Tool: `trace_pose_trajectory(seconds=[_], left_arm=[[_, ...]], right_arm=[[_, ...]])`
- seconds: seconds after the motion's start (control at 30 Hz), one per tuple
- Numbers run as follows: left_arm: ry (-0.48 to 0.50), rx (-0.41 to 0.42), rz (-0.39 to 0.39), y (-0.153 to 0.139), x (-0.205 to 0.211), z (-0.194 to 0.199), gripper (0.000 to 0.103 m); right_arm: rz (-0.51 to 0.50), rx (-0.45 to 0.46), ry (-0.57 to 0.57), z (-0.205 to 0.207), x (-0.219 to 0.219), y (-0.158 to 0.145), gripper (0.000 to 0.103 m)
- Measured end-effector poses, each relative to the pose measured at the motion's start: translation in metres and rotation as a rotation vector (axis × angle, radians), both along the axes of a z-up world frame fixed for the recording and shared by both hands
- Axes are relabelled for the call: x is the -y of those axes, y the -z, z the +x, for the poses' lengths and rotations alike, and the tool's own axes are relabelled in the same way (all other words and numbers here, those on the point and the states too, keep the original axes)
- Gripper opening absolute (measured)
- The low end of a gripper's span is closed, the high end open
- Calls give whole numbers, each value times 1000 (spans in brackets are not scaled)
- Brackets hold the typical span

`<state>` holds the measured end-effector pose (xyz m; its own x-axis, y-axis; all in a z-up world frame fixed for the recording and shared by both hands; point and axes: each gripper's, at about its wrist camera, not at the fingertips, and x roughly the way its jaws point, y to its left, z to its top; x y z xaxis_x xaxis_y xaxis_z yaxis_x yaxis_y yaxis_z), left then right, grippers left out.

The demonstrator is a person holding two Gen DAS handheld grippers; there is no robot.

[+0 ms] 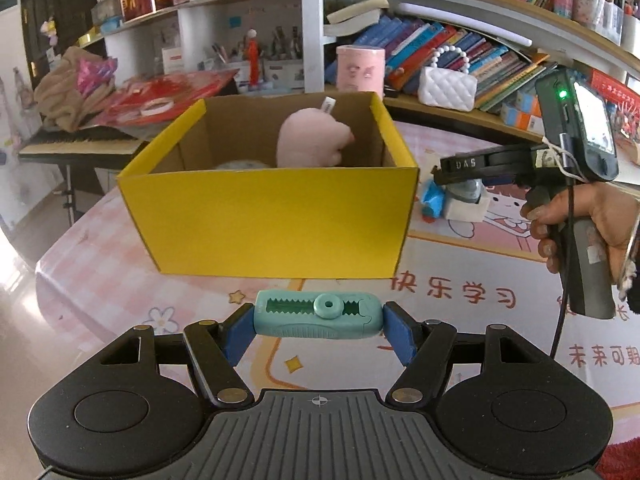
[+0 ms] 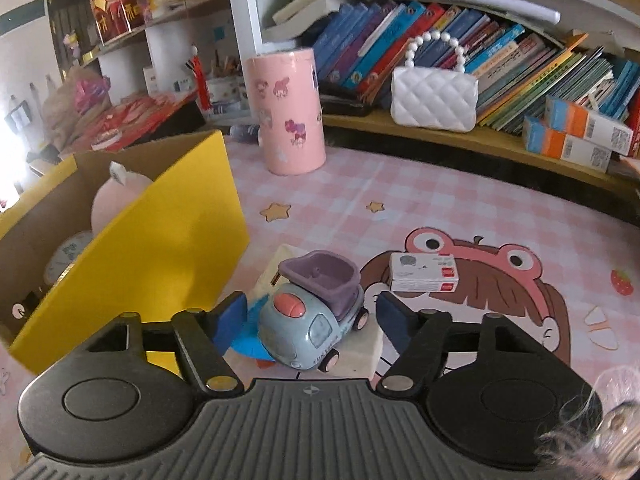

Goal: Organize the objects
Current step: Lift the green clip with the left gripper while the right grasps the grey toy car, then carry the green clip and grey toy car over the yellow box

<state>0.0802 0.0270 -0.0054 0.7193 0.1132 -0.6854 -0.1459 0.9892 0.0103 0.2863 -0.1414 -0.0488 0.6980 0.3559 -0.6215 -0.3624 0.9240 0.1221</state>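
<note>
Left tongs [image 1: 318, 326] clamp eraser [image 1: 316, 314] before box [image 1: 272, 220].

toy truck [image 2: 316, 316] between hand-held gripper [image 2: 312, 314] pads, ungripped | yellow box [image 2: 168, 240] left

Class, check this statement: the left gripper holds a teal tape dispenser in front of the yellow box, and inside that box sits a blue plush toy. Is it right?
Not quite. The plush toy inside the yellow box is pink, not blue; the left wrist view shows it. The rest stands: the left gripper holds the teal tape dispenser in front of the box.
</note>
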Motion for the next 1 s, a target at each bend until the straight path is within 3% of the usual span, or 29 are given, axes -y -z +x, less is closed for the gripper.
trace_pose_trajectory(seconds=[0.13,0.27,0.5,0.77,1.0], left_arm=[[-14,15,-5,-2,-9,-5,69],[-16,31,-18,-3,-19,-8,69],[13,64,-62,-6,-37,-5,69],[49,74,-71,-5,-54,-4,69],[64,79,-90,-4,-76,-13,69]], right_arm=[[1,-6,13,4,0,5,57],[15,4,26,-3,3,-1,56],[35,42,73,-52,4,-32,56],[108,-67,187,-120,1,-50,56],[72,-124,129,-172,-43,-48,56]])
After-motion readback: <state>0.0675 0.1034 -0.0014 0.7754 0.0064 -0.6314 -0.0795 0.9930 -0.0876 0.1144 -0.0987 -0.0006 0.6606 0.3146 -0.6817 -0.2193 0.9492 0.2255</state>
